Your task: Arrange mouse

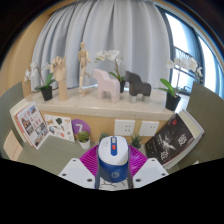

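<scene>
A white and blue mouse [112, 160] with a red wheel button sits between my gripper's [112, 152] two fingers, its nose pointing forward. The magenta pads [89, 162] press against its left and right sides, so the gripper is shut on it. The mouse fills the gap between the fingers and hides whatever lies directly beneath it. No desk surface shows under it. The fingers point toward a wall with a shelf.
Ahead runs a wooden shelf [100, 104] with two elephant figurines [108, 84], white orchids in pots [45, 88] and a wooden figure [60, 72], before grey curtains. Below it are wall sockets [125, 127], small potted plants [84, 137] and leaning booklets at the left [35, 127] and right [172, 137].
</scene>
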Motion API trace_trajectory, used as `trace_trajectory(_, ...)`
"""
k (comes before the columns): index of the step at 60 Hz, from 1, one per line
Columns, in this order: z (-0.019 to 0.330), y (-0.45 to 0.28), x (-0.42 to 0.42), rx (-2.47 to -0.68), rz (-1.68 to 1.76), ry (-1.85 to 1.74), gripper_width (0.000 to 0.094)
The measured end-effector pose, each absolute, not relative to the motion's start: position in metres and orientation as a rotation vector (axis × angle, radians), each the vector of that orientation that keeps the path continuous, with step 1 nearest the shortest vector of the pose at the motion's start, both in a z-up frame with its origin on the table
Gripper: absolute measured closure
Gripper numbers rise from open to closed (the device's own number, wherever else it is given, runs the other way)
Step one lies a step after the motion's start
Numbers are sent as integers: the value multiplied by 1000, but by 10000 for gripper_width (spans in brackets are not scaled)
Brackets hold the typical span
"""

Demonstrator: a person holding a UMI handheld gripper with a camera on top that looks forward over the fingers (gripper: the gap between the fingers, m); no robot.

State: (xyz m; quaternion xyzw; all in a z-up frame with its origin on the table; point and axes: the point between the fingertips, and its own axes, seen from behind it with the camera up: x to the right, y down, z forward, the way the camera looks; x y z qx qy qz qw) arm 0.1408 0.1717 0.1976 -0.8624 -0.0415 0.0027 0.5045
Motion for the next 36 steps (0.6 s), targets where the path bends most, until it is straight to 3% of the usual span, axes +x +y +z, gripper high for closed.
trace_trajectory(13,72,168,173,-2279,52,-56,563)
trace_trajectory(20,21,160,169,-2348,94,-25,563)
trace_trajectory(26,-10,149,165,-2402,98,-31,552)
trace_trajectory(30,-7,152,165,-2353,79,-29,557)
trace_trajectory(36,-9,153,167,-2351,46,-35,470)
